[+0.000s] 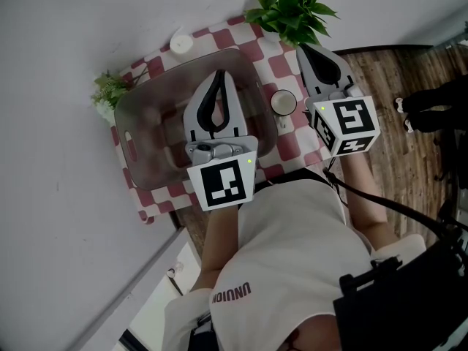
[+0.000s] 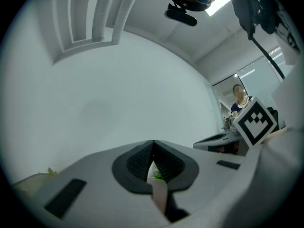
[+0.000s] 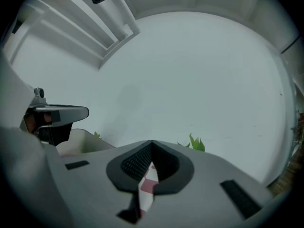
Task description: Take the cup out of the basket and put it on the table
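Left gripper (image 1: 219, 75) is hovering over the translucent basket (image 1: 126, 134), its jaws pressing together at the tips with nothing between them. The left gripper view is showing only a sliver of green and pale cloth through the gap behind the pads. Right gripper (image 1: 303, 50) is hanging over the right side of the red-and-white checkered tablecloth (image 1: 281, 68), close to the big leafy plant (image 1: 292, 9). Its jaws are meeting tip to tip too, gripping nothing, with red and white checks peeking through behind them. The cup (image 1: 284, 102) is standing upright on the cloth, outside the basket, just beside its right wall and between the two grippers. A smaller plant (image 1: 108, 90) is sitting at the basket's left side, and a small round white thing (image 1: 181, 43) is lying near the cloth's far edge.
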A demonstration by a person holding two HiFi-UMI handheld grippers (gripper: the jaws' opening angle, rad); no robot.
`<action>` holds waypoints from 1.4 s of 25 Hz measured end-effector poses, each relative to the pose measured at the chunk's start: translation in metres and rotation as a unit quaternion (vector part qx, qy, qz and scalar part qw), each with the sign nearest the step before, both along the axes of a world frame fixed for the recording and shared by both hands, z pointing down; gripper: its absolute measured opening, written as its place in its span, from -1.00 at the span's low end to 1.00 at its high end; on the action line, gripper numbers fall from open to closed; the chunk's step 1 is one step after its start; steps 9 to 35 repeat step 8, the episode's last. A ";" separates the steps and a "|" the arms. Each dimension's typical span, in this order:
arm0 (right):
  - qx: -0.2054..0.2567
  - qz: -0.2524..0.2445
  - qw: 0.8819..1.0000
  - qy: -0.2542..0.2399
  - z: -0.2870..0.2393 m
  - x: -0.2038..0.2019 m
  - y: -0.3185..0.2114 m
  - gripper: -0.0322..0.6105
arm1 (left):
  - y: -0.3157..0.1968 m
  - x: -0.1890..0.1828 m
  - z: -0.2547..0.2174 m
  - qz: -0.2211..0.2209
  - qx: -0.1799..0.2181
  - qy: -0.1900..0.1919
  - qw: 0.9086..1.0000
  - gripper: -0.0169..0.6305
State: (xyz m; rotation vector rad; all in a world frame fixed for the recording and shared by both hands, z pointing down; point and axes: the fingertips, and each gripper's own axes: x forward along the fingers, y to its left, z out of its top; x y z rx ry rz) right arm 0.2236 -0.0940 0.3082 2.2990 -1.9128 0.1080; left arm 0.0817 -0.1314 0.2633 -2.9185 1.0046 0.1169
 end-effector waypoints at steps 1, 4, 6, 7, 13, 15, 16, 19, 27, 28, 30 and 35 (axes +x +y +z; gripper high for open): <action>0.000 0.000 1.000 0.000 0.000 0.000 0.000 -0.85 | 0.000 0.000 0.000 0.001 0.000 0.000 1.000 -0.91; 0.000 -0.001 1.000 0.001 0.001 -0.001 0.000 -0.85 | 0.000 0.000 0.000 0.001 0.002 0.000 1.000 -0.91; 0.000 -0.002 1.000 0.001 0.001 -0.002 -0.001 -0.85 | -0.001 -0.001 0.000 0.001 0.002 0.000 1.000 -0.91; 0.001 -0.003 1.000 0.001 0.001 -0.002 -0.001 -0.85 | -0.001 -0.001 0.000 0.001 0.002 0.000 1.000 -0.91; 0.001 -0.003 1.000 0.001 0.001 -0.002 -0.001 -0.85 | -0.001 -0.001 0.000 0.001 0.002 0.000 1.000 -0.91; 0.001 -0.003 1.000 0.001 0.001 -0.002 -0.001 -0.85 | -0.001 -0.001 0.000 0.001 0.002 0.000 1.000 -0.91; 0.001 -0.003 1.000 0.001 0.001 -0.002 -0.001 -0.85 | -0.001 -0.001 0.000 0.001 0.002 0.000 1.000 -0.91; 0.001 -0.003 1.000 0.001 0.001 -0.002 -0.001 -0.85 | -0.001 -0.001 0.000 0.001 0.002 0.000 1.000 -0.91; 0.001 -0.003 1.000 0.001 0.001 -0.002 -0.001 -0.85 | -0.001 -0.001 0.000 0.001 0.002 0.000 1.000 -0.91; 0.001 -0.003 1.000 0.001 0.001 -0.002 -0.001 -0.85 | -0.001 -0.001 0.000 0.001 0.002 0.000 1.000 -0.91; 0.001 -0.003 1.000 0.001 0.001 -0.002 -0.001 -0.85 | -0.001 -0.001 0.000 0.001 0.002 0.000 1.000 -0.91; 0.001 -0.003 1.000 0.001 0.001 -0.002 -0.001 -0.85 | -0.001 -0.001 0.000 0.001 0.002 0.000 1.000 -0.91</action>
